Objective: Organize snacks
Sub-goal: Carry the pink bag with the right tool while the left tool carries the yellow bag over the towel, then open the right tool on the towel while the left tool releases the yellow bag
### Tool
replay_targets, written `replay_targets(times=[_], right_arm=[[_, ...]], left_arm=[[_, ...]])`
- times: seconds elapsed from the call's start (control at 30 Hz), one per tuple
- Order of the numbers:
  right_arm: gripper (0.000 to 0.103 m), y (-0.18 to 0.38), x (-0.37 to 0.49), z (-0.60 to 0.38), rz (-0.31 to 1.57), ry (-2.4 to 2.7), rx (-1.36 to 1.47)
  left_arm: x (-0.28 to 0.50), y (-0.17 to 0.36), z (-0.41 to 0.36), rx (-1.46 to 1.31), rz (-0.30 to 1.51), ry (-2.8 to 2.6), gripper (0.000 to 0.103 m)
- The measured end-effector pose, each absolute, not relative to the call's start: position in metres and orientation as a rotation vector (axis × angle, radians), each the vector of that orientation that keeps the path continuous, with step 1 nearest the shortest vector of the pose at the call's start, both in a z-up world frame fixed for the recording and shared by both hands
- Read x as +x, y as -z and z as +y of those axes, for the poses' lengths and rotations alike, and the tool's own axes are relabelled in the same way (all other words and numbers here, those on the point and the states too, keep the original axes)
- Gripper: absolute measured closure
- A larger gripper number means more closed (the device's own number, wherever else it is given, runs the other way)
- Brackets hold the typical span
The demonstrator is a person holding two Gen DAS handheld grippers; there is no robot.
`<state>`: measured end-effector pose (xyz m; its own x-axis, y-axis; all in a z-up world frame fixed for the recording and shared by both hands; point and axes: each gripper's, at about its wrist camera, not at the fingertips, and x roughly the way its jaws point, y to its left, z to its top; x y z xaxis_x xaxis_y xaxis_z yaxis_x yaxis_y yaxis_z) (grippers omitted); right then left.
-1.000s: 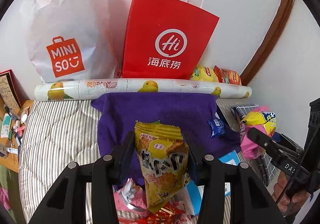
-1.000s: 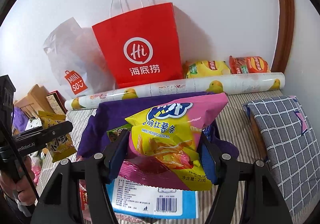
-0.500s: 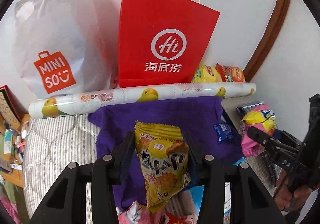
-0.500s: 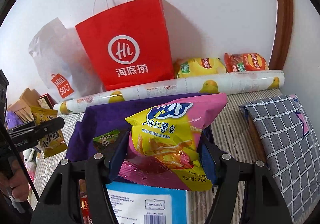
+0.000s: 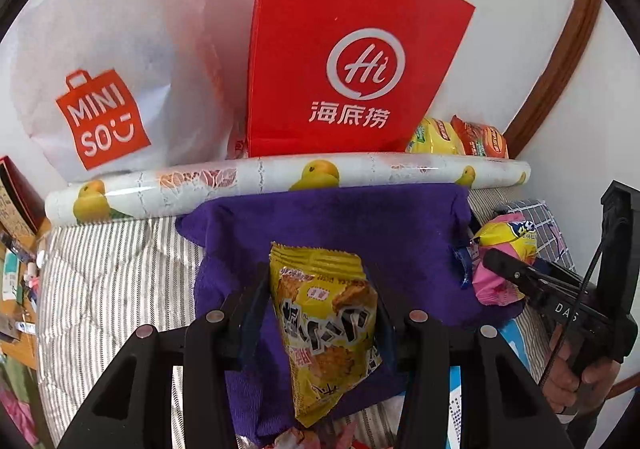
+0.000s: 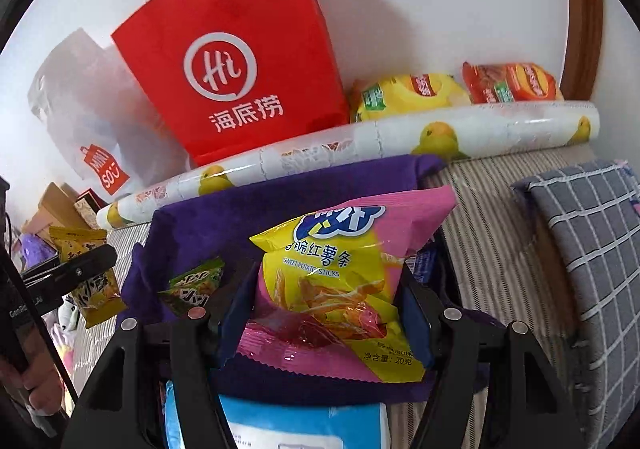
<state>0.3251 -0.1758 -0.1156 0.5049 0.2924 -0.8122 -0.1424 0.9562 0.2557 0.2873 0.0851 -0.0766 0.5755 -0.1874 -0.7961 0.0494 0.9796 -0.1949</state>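
My left gripper [image 5: 320, 289] is shut on a small yellow snack packet [image 5: 326, 321], held above the purple cloth [image 5: 340, 221]. My right gripper [image 6: 328, 293] is shut on a pink and yellow sweet potato sticks bag [image 6: 344, 277], also above the purple cloth [image 6: 208, 217]. The right gripper with its bag shows at the right of the left wrist view [image 5: 504, 261]. The left gripper with its packet shows at the left of the right wrist view [image 6: 88, 269]. A small green packet [image 6: 194, 285] lies on the cloth.
A red paper bag [image 5: 348, 61] and a white Miniso bag [image 5: 104, 69] stand against the wall behind a duck-print roll [image 5: 280, 181]. Yellow [image 6: 408, 95] and orange [image 6: 512, 83] chip bags lie at the back right. A grey checked pillow [image 6: 588, 249] lies right. A blue-white pack [image 6: 304, 425] lies near.
Both grippers have moved forward toward the bags at the wall, each still holding its snack. The red bag and roll loom larger; the loose snacks below have slid out of the left view.
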Motion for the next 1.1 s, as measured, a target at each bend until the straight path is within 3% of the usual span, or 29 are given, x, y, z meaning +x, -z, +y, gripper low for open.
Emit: replay_targets(times=[1.1], right_arm=[[0.036, 0.158, 0.337, -0.165, 1.162, -0.272, 0.112]], left_arm=[[0.303, 0.119, 0.075, -0.135, 1.073, 0.118, 0.058]])
